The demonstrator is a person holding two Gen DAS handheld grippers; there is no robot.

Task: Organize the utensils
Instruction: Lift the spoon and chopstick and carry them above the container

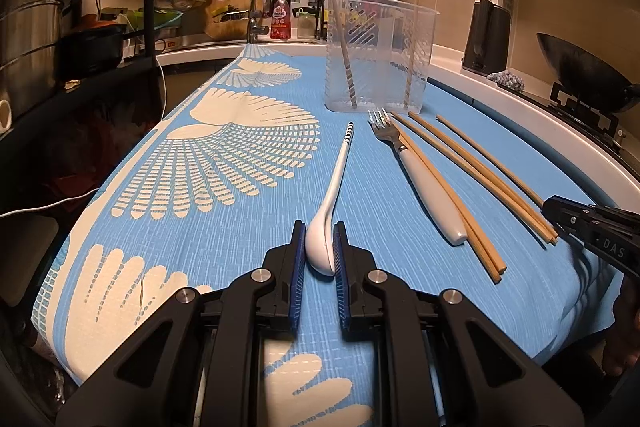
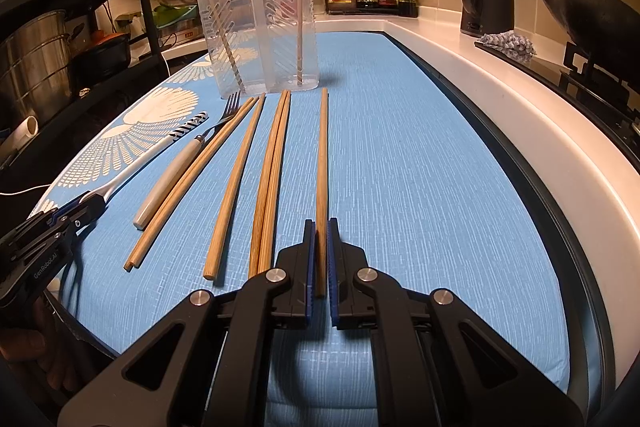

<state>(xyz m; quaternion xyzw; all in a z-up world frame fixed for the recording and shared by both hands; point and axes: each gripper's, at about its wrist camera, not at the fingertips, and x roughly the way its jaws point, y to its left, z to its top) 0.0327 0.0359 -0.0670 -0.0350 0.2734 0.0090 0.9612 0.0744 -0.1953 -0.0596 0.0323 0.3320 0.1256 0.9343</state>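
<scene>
The left gripper (image 1: 319, 247) clamps the white spoon (image 1: 325, 227) by its bowl on the blue cloth (image 1: 240, 247); the right gripper (image 2: 321, 251) pinches a lone chopstick (image 2: 322, 155) near its end. The clear holder (image 1: 378, 55) stands beyond. The glossy bowl may slip; the end-held chopstick may pivot when lifted.

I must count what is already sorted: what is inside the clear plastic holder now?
Inside the clear plastic holder stand two chopsticks, one per compartment, leaning. Nothing else shows through its walls.
</scene>
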